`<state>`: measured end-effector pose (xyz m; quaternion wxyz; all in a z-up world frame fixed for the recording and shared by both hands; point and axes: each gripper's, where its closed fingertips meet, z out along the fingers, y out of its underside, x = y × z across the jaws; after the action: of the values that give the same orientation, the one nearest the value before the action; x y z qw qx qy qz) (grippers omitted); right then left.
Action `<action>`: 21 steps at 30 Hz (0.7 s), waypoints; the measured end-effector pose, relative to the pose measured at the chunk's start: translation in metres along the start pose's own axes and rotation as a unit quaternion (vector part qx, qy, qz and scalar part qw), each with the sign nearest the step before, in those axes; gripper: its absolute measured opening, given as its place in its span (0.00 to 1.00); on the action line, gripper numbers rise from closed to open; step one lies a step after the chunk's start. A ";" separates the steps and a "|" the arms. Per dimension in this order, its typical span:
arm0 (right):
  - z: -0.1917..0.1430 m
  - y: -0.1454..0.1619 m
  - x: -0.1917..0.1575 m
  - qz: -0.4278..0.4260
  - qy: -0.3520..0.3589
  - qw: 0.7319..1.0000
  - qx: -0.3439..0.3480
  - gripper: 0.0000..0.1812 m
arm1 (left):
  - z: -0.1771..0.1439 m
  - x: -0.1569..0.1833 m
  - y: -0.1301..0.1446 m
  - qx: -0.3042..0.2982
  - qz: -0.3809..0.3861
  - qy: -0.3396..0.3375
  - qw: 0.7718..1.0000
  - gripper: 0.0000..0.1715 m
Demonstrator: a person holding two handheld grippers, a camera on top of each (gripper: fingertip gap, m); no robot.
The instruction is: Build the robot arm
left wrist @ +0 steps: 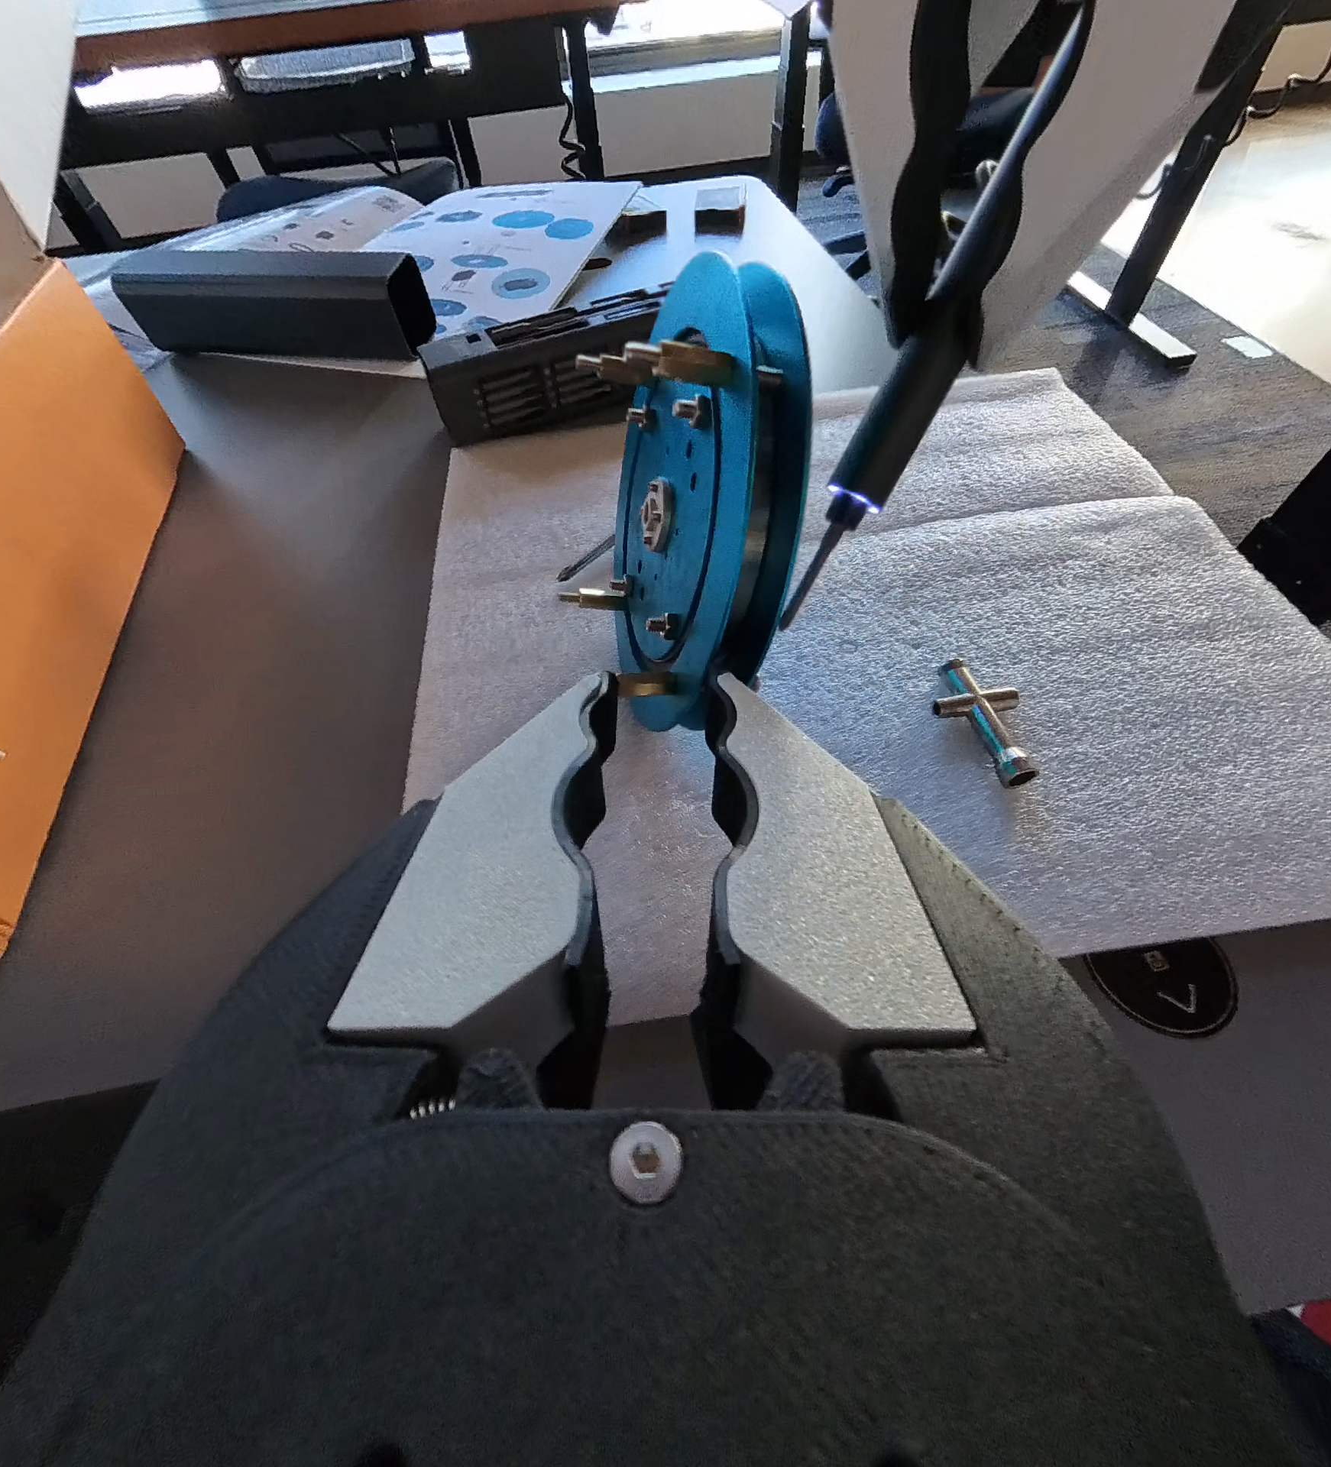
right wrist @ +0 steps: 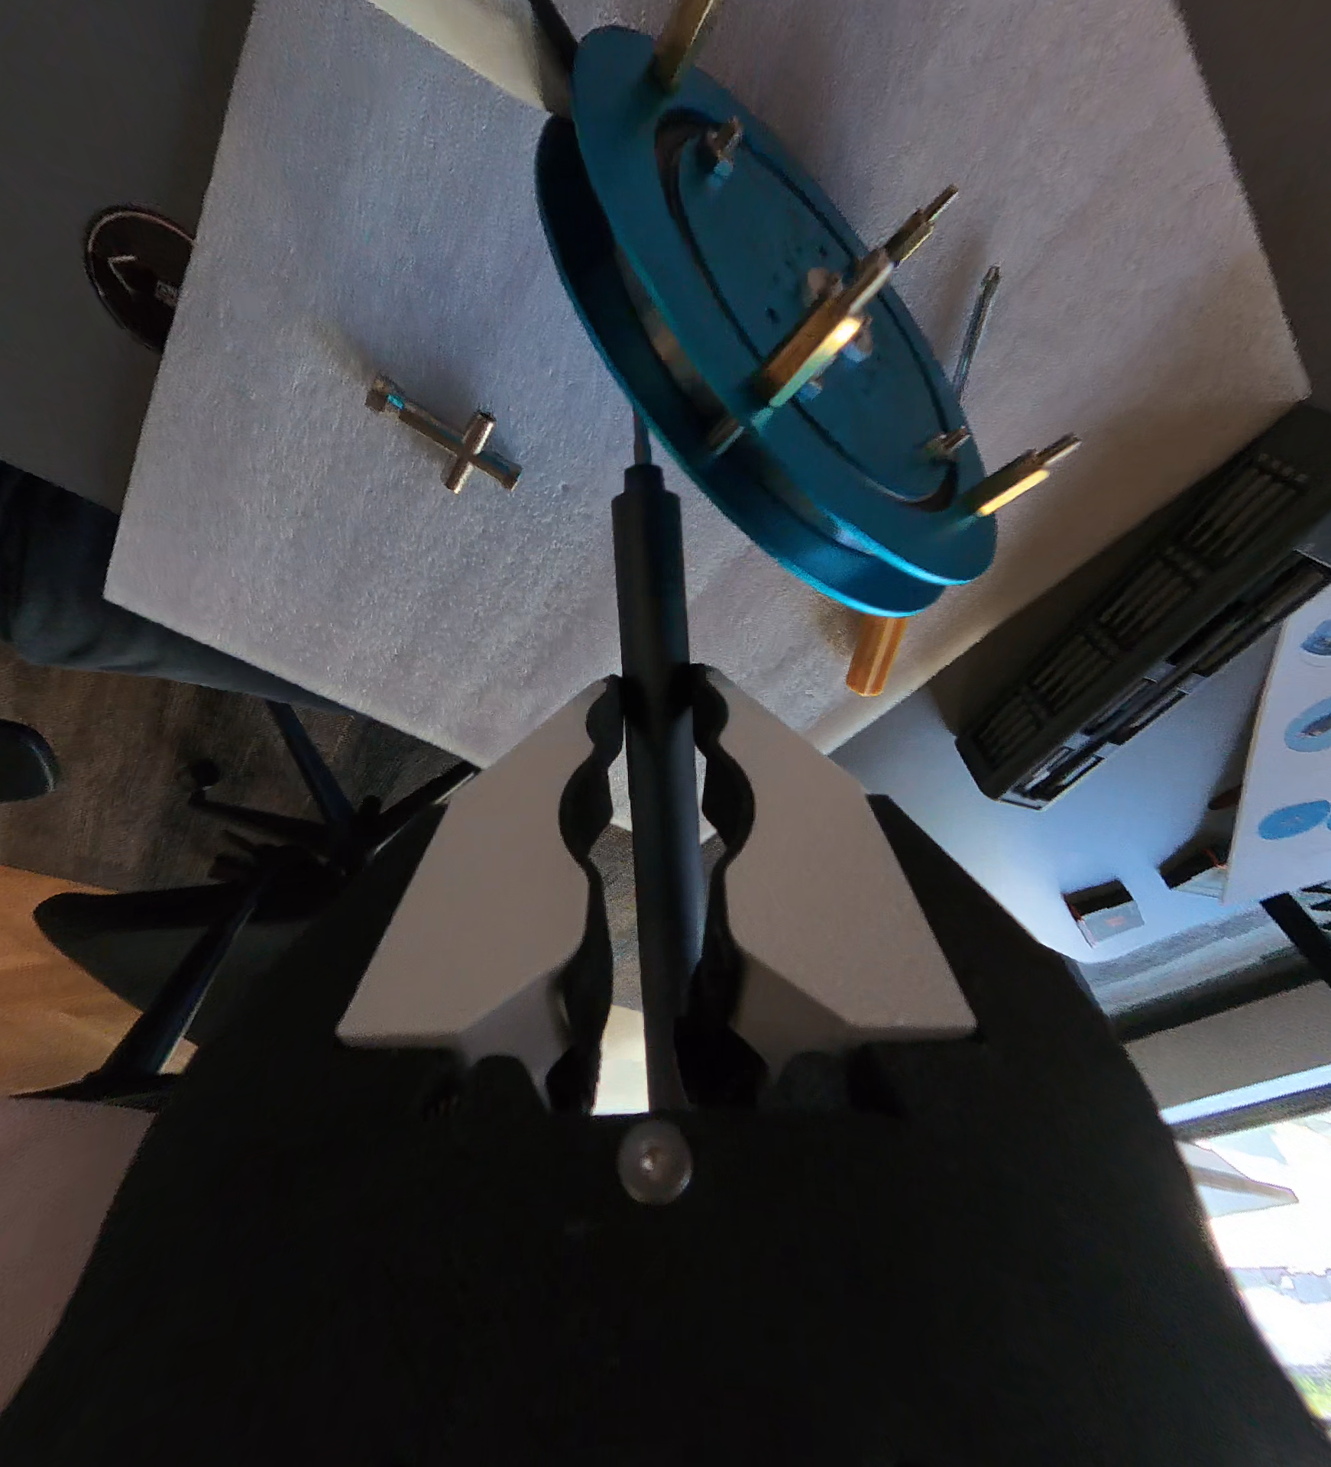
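Left gripper (left wrist: 658, 698) pinching blue disc assembly (left wrist: 694, 508) | brass standoffs (left wrist: 694, 361) | possibly upright

We see a smooth grey table (left wrist: 265, 508). A white foam sheet (left wrist: 1043, 603) covers its right half. On the foam, right of centre, lies a small silver cross-shaped metal wrench (left wrist: 984, 721), and a thin screwdriver bit (left wrist: 587, 558) lies farther left. At the left edge sits an orange cardboard box (left wrist: 27, 571). Farther back lie a long dark grey rectangular case (left wrist: 273, 302), an open black tray of screwdriver bits (left wrist: 527, 389), and a white printed sheet with blue circles (left wrist: 519, 238). A round black disc (left wrist: 1162, 987) sits near the front right edge.
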<state>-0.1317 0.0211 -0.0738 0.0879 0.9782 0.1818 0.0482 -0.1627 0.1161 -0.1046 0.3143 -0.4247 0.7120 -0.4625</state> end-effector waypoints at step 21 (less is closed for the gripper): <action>0.067 -0.004 -0.025 0.152 -0.001 0.938 0.312 0.08 | -0.002 -0.002 0.004 -0.003 -0.075 -0.031 0.997 0.12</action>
<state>-0.1476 0.0056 -0.1414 -0.2297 0.9726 0.0369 0.0008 -0.1643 0.1197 -0.1073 0.2994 -0.4923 0.6693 -0.4691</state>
